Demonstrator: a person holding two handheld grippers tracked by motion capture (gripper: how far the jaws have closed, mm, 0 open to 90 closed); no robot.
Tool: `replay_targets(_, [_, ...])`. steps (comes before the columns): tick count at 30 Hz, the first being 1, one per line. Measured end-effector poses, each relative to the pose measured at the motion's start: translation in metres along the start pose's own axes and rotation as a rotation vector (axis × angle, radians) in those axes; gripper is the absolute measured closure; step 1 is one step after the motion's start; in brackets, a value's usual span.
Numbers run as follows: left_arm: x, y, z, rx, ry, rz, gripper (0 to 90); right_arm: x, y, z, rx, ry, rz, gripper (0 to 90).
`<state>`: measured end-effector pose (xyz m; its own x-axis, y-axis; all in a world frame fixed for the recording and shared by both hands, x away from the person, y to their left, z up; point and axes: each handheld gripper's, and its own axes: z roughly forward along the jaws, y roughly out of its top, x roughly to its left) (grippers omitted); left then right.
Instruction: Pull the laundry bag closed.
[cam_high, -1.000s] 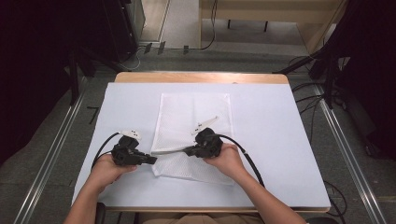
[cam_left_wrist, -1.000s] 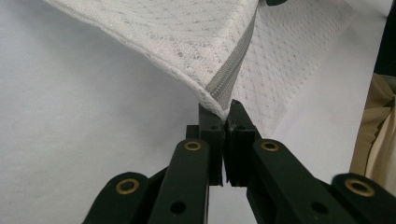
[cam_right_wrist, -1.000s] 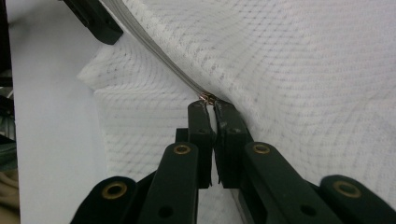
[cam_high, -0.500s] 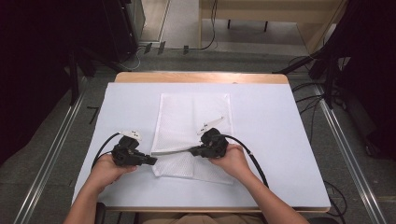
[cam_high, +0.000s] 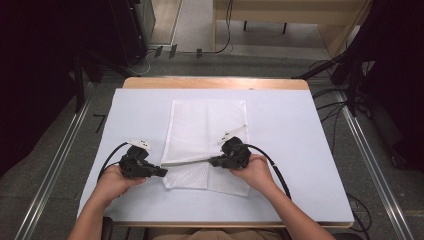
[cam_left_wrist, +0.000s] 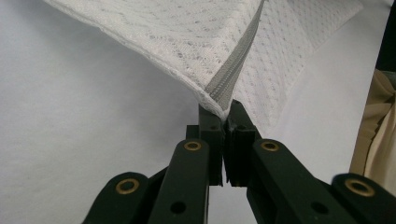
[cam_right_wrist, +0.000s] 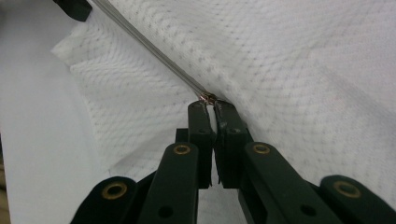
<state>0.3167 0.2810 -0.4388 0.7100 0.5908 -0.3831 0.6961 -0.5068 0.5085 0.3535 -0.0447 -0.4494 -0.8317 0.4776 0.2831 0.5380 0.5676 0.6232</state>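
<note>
The mesh bag (cam_high: 207, 142) lies flat on the table (cam_high: 295, 150), and every place here is read from its zipper (cam_high: 187, 161), a grey line crossing the bag's near part. At the zipper's left end the left tool (cam_high: 161, 172) is clamped on the fabric corner; in the left gripper view its jaws are together on the zipper tape (cam_left_wrist: 229, 84), and the cloth rises in a tent from that pinch. At the zipper's right end the right tool (cam_high: 214, 161) is closed on the small metal pull (cam_right_wrist: 208, 98), which shows between its tips in the right gripper view. The likeliest failure is the pull slipping out, since the grip on it looks shallow and metal is slick. If the left tool's hold yields, the whole bag would drag along the table instead of the slider travelling. Loose mesh beside the zipper could also catch in the slider and jam it if the line between the two tools goes slack.
</note>
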Motion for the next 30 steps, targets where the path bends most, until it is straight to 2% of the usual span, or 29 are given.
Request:
replay_targets(23, [0.0, 0.0, 0.0, 0.011, 0.012, 0.001, 88.2, -0.005, -0.016, -0.019, 0.018, -0.017, 0.016, 87.9])
replay_targets(30, [0.001, 0.0, -0.001, 0.006, 0.008, 0.003, 88.2, -0.007, -0.021, -0.025, 0.004, -0.008, 0.024, 87.9])
